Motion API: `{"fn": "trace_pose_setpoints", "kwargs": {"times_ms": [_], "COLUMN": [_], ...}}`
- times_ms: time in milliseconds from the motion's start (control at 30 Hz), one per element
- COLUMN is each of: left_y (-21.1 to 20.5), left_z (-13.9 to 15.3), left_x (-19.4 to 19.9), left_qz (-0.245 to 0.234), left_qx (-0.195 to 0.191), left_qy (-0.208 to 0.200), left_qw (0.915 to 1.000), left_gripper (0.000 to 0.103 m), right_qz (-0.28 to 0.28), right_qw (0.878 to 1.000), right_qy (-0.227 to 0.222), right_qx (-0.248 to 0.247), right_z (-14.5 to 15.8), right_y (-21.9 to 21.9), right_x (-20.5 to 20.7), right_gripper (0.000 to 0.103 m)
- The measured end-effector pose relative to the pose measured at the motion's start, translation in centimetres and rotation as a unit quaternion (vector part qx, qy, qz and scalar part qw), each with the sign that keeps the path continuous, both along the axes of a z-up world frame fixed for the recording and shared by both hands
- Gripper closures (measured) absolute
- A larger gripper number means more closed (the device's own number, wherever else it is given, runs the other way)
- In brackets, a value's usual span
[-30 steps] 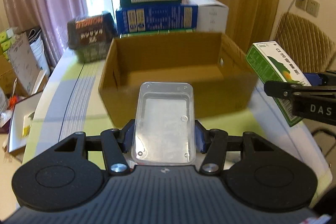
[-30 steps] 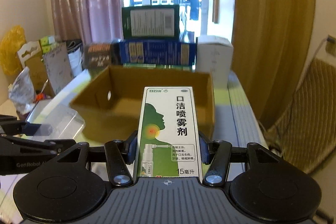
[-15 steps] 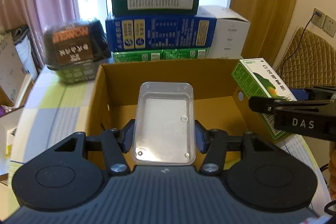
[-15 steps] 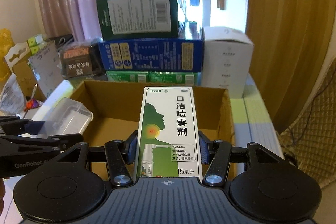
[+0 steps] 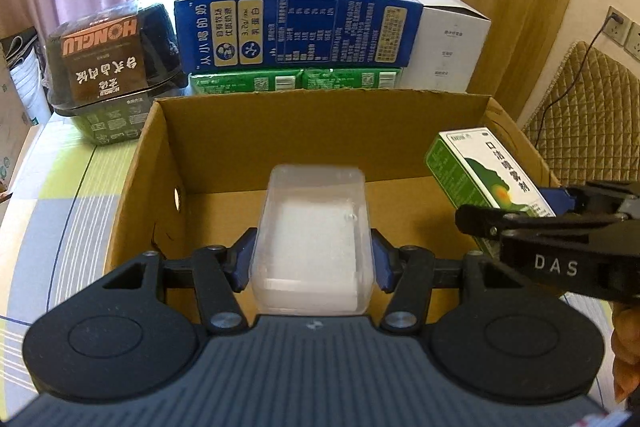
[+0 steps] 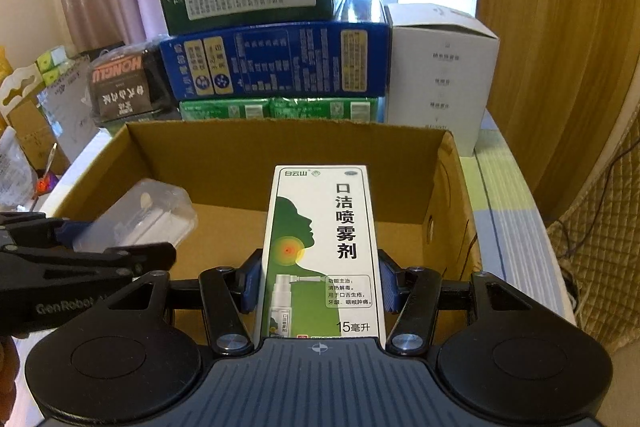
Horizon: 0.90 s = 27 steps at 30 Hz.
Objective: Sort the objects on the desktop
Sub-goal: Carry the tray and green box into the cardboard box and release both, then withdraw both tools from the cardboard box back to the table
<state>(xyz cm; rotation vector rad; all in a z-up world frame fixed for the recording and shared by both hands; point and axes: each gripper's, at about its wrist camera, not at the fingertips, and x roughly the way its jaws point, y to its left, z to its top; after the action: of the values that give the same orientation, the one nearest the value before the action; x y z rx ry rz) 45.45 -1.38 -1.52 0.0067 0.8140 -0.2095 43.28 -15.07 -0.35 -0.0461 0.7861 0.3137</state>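
Clear plastic case point(image 5: 312, 243): clamped in the left tool point(image 5: 312, 263), held over the open cardboard box point(image 5: 320, 123).
Spray carton point(image 6: 324, 251): gripped by the right tool point(image 6: 320, 287), above the box's right half.
Cardboard box: on the tabletop point(image 5: 72, 195), before stacked cartons point(image 5: 296, 31).

Left black tongs point(image 5: 312, 259) clamped by blue pads on a clear plastic box point(image 5: 314, 235), pointing forward, level. Right black tongs point(image 6: 320, 283) likewise closed on a green-and-white carton point(image 6: 324, 247), held just beside the left, both side by side.
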Motion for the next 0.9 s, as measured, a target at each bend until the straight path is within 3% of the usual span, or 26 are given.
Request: {"fn": "trace_pose_setpoints", "kwargs": {"times_ms": [167, 267, 500, 567, 900], "left_y": [0.8, 1.1, 2.3, 2.7, 3.8], "left_z": [0.3, 0.5, 1.3, 1.6, 4.1], "left_x": [-0.3, -0.3, -1.3, -1.8, -6.9], "left_qz": [0.007, 0.009, 0.023, 0.029, 0.045], "left_qx": [0.004, 0.001, -0.007, -0.010, -0.019], "left_qy": [-0.009, -0.011, -0.020, -0.022, -0.049], "left_qw": [0.9999, 0.9999, 0.9995, 0.9993, 0.9976], "left_gripper": [0.051, 0.045, 0.040, 0.037, 0.026], "right_qz": [-0.004, -0.004, 0.005, 0.005, -0.009], "right_qw": [1.000, 1.000, 1.000, 1.000, 0.997], "right_qy": [0.005, 0.004, -0.005, -0.014, -0.070], "right_qx": [-0.004, -0.008, 0.000, 0.007, 0.023], "right_z": [-0.4, -0.5, 0.1, 0.7, 5.5], "right_y": [0.0, 0.2, 0.4, 0.3, -2.3], "right_x": [0.5, 0.6, 0.8, 0.7, -4.6], "right_gripper": [0.050, 0.050, 0.050, 0.040, 0.023]}}
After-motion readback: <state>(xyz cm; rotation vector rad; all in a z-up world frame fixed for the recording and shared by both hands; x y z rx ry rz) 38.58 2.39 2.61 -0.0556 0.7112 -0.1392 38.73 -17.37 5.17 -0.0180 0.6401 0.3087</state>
